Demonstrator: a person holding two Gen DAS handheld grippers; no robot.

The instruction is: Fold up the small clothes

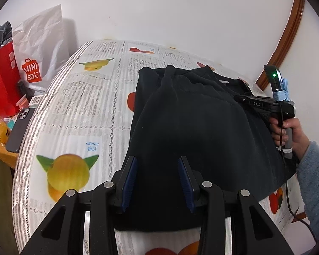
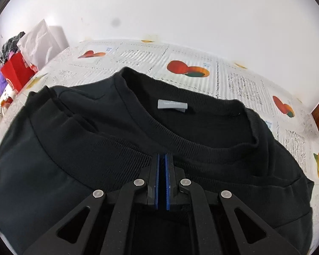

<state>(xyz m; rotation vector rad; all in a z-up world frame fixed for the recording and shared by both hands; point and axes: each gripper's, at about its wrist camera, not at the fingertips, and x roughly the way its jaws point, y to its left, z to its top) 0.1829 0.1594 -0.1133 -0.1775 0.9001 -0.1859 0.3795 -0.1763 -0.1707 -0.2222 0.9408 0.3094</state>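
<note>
Left gripper [image 1: 157,159] fingers apart, tilted downward; right gripper [image 2: 162,155] fingers pressed together, right hand [image 1: 287,131] gripping its handle.

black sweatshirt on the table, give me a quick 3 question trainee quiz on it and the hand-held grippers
1. True or false: the right hand-held gripper is shut at the ribbed neckline of the black sweatshirt.
2. Multiple choice: the left hand-held gripper has its jaws A) pressed together, B) apart over the dark fabric, C) closed on the phone.
3. Short answer: what small pale item sits inside the collar in the right wrist view?

Key
1. True; whether it pinches fabric cannot be told.
2. B
3. A grey label, below the back of the neck opening.
</note>
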